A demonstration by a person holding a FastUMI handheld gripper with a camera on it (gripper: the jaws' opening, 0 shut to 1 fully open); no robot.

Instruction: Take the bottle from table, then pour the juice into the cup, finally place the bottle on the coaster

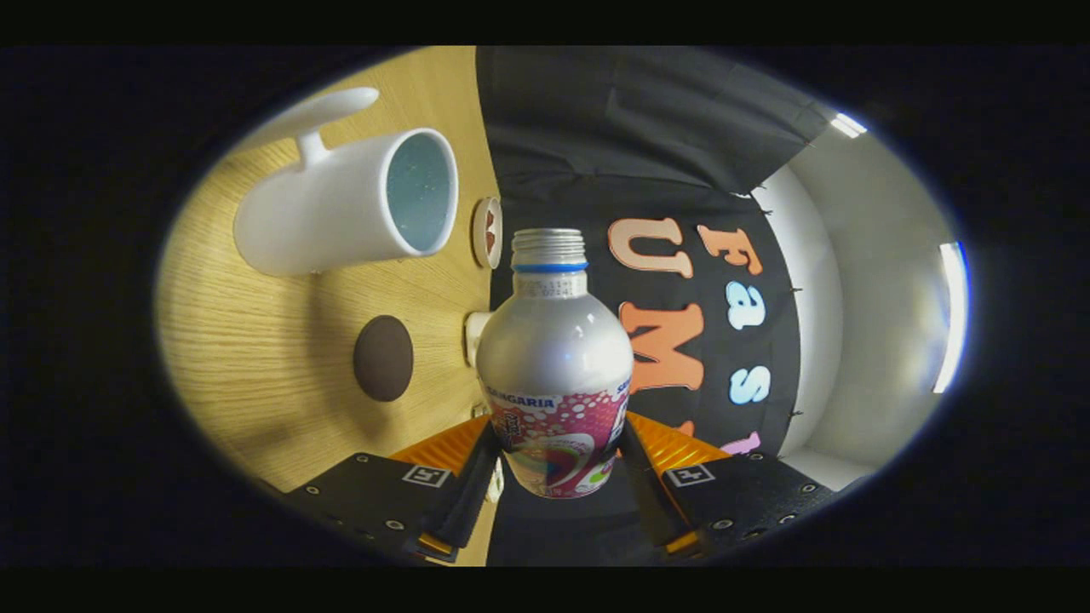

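Note:
My gripper (558, 447) is shut on the silver bottle (553, 358), both fingers pressing on its pink labelled lower part. The bottle has no cap and its threaded neck (549, 249) points away from me. The view is rolled, so the wooden table (255, 358) stands like a wall on the left and the bottle lies roughly level with it. A white cup (341, 209) with a handle and a pale blue inside stands on the table, its open rim a little to the left of the bottle's mouth. The dark round coaster (383, 358) lies on the table beside the bottle's body.
A small round disc (487, 232) sits at the table's far edge between the cup and the bottle neck. A small white object (475, 336) peeks out behind the bottle's shoulder. The black cloth wall hangs beyond, with a white wall and strip lights on the right.

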